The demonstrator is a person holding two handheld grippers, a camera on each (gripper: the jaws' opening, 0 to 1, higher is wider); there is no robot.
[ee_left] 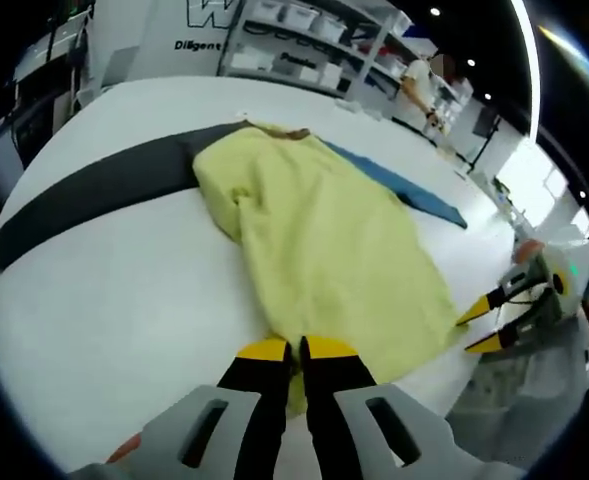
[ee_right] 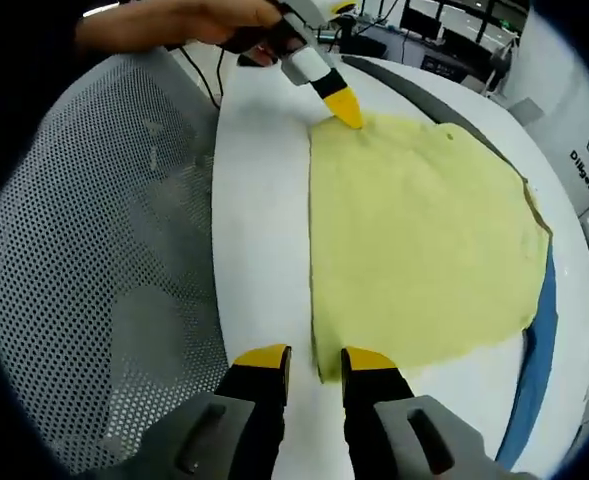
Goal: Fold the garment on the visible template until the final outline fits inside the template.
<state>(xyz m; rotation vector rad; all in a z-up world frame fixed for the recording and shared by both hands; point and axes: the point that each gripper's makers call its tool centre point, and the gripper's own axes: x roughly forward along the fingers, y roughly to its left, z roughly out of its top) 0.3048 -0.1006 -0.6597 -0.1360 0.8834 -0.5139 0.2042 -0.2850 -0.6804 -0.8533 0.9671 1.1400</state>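
A pale yellow garment [ee_left: 324,230] lies spread on the white table [ee_left: 104,300], over a template whose dark grey band [ee_left: 94,190] and blue band [ee_left: 414,190] stick out from under it. My left gripper [ee_left: 295,348] is shut on the garment's near edge. It enters the right gripper view from the top, left gripper [ee_right: 346,108], pinching a corner of the garment [ee_right: 424,230]. My right gripper [ee_right: 317,360] is open, with the garment's near corner lying between its yellow fingertips. In the left gripper view the right gripper [ee_left: 479,330] sits at the table's right edge, jaws apart.
A grey mesh chair back [ee_right: 104,270] stands close beside the table's edge [ee_right: 219,250]. The blue band [ee_right: 539,350] runs along the garment's far side. Shelves with boxes [ee_left: 304,40] and a person [ee_left: 419,85] are beyond the table.
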